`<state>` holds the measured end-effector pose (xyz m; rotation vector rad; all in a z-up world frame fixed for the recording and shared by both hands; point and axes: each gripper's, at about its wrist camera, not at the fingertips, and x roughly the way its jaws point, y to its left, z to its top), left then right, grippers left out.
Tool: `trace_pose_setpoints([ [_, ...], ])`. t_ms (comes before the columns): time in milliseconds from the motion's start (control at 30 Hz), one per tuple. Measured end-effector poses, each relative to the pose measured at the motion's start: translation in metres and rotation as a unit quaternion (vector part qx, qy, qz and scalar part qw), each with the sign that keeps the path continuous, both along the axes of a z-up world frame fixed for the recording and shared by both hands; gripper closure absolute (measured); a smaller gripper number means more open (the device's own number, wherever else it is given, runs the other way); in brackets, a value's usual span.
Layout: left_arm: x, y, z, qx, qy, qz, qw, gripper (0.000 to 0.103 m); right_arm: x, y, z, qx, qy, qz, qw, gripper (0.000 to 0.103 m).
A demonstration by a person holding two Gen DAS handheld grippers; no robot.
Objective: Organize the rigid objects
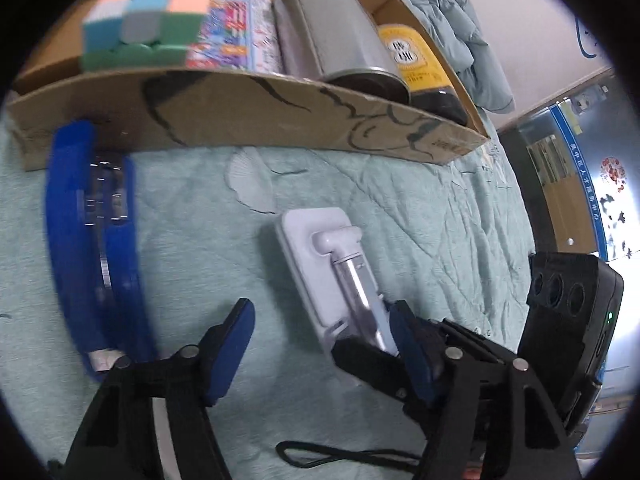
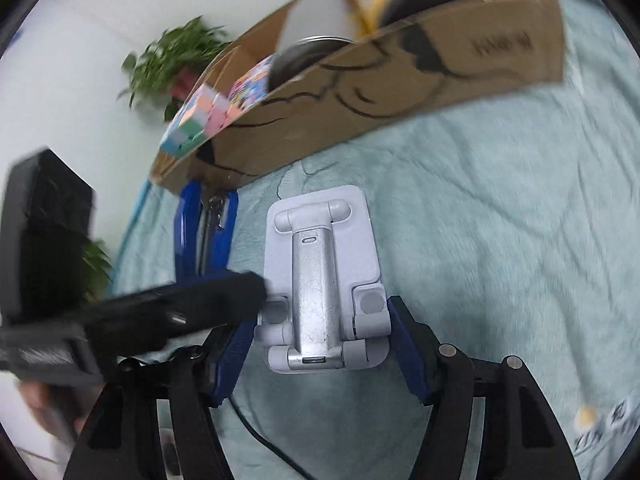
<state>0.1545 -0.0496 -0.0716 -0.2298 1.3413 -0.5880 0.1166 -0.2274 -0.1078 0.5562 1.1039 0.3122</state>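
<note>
The right tongs (image 2: 322, 354) clamp the near end of the phone stand (image 2: 324, 280). The left tongs (image 1: 320, 350) stand half open, empty, just beside it. Risk: the stand unfolds or slips when lifted toward the box (image 2: 400, 120) ahead.

Both wrist views angled down, close over the bedspread (image 1: 420, 208) — sharing phone stand (image 2: 324, 280), cardboard box (image 1: 248, 116)

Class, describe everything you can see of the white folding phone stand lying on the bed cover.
The phone stand is pale grey-white plastic with a scuffed silver metal arm folded flat along its middle, hinged at both ends. It lies flat on the teal quilt, in front of the cardboard box and beside the blue stapler. The right gripper straddles its near end, blue pads at both sides.
</note>
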Motion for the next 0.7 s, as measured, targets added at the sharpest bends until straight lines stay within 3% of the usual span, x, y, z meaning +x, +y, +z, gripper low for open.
trace_pose_setpoints([
  [67,0.004,-0.004,-0.007,0.0,0.018,-0.001,0.9998,0.048,0.0,-0.001,-0.001,0.014,0.006,-0.004,1.0,0.04],
  [167,0.006,-0.003,-0.011,-0.011,0.03,0.0,0.9995,0.049,0.001,0.001,0.0,0.015,0.007,-0.004,1.0,0.04],
  [267,0.006,-0.001,-0.011,-0.035,0.041,-0.002,0.9985,0.063,0.004,0.005,0.0,0.013,0.008,-0.003,1.0,0.039],
  [300,0.005,-0.001,-0.01,-0.034,0.04,-0.002,0.9986,0.063,0.002,0.004,0.0,0.012,0.008,-0.003,1.0,0.039],
  [533,-0.002,0.004,0.002,-0.039,0.012,0.003,0.9992,0.066,0.002,0.005,0.003,0.009,0.002,0.008,1.0,0.04],
  [700,-0.007,0.008,0.029,-0.052,-0.038,0.008,0.9979,0.067,-0.002,0.012,0.025,-0.014,-0.041,0.024,0.999,0.04],
])
